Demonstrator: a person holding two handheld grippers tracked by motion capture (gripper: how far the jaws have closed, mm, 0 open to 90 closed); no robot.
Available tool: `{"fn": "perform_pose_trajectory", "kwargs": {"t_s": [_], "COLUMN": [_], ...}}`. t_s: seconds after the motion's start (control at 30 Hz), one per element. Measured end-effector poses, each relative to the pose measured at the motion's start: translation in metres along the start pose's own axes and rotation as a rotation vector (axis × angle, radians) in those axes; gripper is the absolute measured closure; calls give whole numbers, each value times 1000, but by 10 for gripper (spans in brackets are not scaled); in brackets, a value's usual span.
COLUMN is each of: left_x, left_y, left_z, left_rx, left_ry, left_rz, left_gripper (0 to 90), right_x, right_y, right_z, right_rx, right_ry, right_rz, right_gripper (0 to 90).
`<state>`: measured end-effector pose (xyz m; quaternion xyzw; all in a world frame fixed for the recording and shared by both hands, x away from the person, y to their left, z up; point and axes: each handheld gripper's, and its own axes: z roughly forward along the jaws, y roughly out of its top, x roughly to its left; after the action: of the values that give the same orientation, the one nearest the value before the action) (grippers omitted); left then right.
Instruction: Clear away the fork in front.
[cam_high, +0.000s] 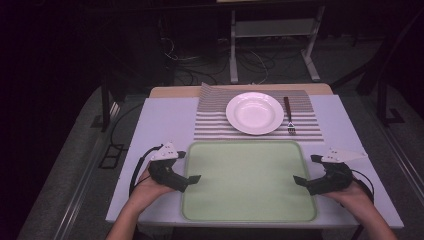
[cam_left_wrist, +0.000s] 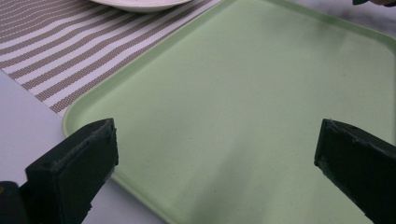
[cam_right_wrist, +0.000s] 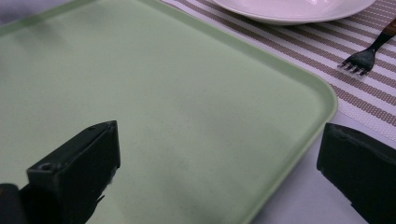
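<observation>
A pale green tray (cam_high: 250, 210) lies at the front middle of the white table, with nothing on it. My left gripper (cam_high: 192, 178) rests at the tray's left edge, open and holding nothing; in the left gripper view its jaws stand wide apart over the tray (cam_left_wrist: 252, 107). At the tray's right edge my right gripper (cam_high: 298, 180) is open too, its jaws spread over the tray's corner (cam_right_wrist: 187, 93). Behind the tray a white plate (cam_high: 254, 112) sits on a striped placemat (cam_high: 210, 125), and a fork (cam_high: 288, 115) lies to the plate's right.
The white table (cam_high: 165, 125) has bare strips left and right of the tray. Cables trail from both grippers. Beyond the table's far edge stand a metal frame (cam_high: 272, 30) and loose cables on a dark floor.
</observation>
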<state>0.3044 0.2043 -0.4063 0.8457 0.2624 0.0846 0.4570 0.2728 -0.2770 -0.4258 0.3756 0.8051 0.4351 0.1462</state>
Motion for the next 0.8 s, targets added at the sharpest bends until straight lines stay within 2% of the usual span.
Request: {"fn": "perform_pose_trajectory", "kwargs": {"t_s": [0.43, 0.8], "left_x": [-3, -3], "left_y": [-2, -3], "left_z": [-2, 3], "left_rx": [-5, 15], "left_ry": [8, 9], "left_rz": [8, 23], "left_gripper": [0, 0], "right_x": [-8, -23], "right_y": [6, 11], "right_z": [-2, 0], "right_rx": [14, 28], "right_ry": [-39, -74], "right_rz": [40, 62], "right_gripper": [0, 0]}}
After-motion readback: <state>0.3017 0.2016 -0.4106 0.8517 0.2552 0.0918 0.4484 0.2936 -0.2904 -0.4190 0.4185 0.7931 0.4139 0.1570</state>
